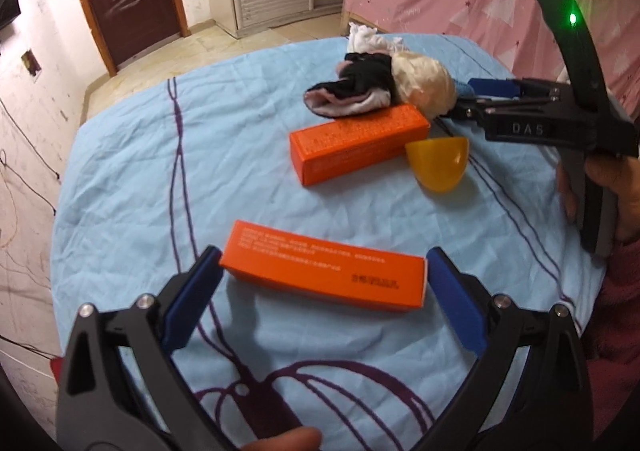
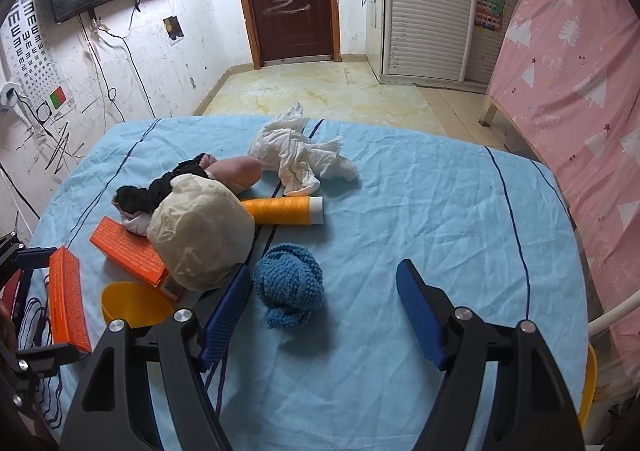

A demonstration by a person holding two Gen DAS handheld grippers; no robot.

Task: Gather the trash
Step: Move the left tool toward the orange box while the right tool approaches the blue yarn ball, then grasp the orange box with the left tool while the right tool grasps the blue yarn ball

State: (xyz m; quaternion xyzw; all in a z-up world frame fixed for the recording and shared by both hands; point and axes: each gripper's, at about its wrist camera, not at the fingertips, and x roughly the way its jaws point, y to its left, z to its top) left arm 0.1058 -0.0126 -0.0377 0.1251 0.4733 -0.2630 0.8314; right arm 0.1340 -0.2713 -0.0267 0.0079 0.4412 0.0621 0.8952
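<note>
An orange box (image 1: 324, 271) lies lengthwise between the blue pads of my left gripper (image 1: 324, 253), which meet its two ends; the same box (image 2: 68, 307) shows at the left edge of the right wrist view. My right gripper (image 2: 324, 271) stands open just above the cloth. A blue knitted ball (image 2: 288, 295) sits between its fingers, close to the left one, untouched. In the left wrist view the right gripper (image 1: 468, 101) reaches in from the right behind a cream crumpled bag (image 1: 424, 87). A second orange box (image 1: 356, 143) and a yellow cup (image 1: 438, 163) lie in front of the bag.
The table has a light blue cloth (image 2: 440, 211). On it lie a black and pink cloth (image 2: 160, 191), a white crumpled rag (image 2: 300, 151) and an orange thread spool (image 2: 284, 211). A pink-sheeted bed (image 2: 580, 91) flanks the right side. A yellow rim (image 2: 591, 391) shows below the table's right edge.
</note>
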